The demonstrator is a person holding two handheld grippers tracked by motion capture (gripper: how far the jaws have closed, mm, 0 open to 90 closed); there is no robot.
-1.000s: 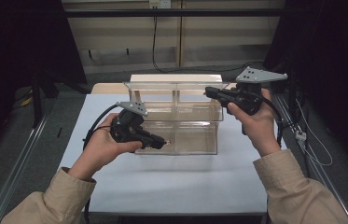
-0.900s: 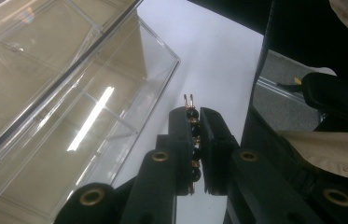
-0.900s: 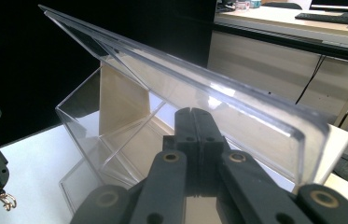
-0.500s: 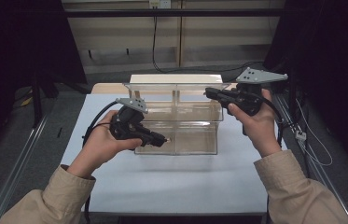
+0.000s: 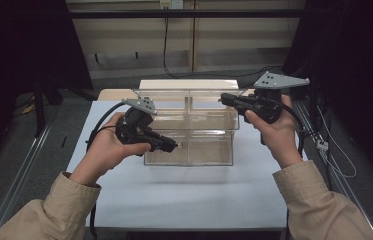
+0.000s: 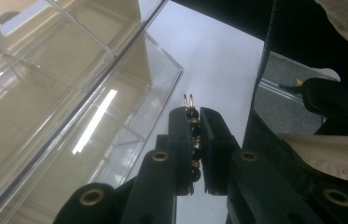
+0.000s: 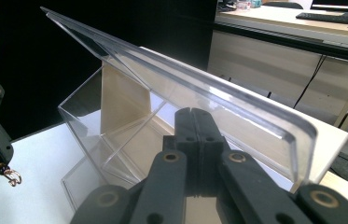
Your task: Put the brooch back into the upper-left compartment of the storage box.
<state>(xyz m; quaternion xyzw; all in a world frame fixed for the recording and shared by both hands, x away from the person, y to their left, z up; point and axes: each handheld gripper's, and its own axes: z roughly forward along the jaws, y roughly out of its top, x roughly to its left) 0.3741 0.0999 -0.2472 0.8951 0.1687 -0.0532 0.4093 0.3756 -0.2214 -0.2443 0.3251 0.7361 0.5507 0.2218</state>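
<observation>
A: Left gripper (image 6: pixel 195 122)?
B: Jaws clamped on a string of dark beads (image 6: pixel 193 140) with a gold clasp poking out at the tips. It hangs just in front of the clear box (image 5: pixel 190 131), near its front left edge.

A: Right gripper (image 7: pixel 194 114)?
B: Jaws pressed together, nothing between them, held at the box's open lid (image 7: pixel 218 88).

A: Box position?
B: Mid-table, on the white table (image 5: pixel 184 195).

The beaded chain (image 6: pixel 192 140) is mostly hidden between the left gripper (image 6: pixel 194 122) pads — its length cannot be told. The clear box (image 6: pixel 69 93) is cut off at the left edge; its far compartments blur.
</observation>
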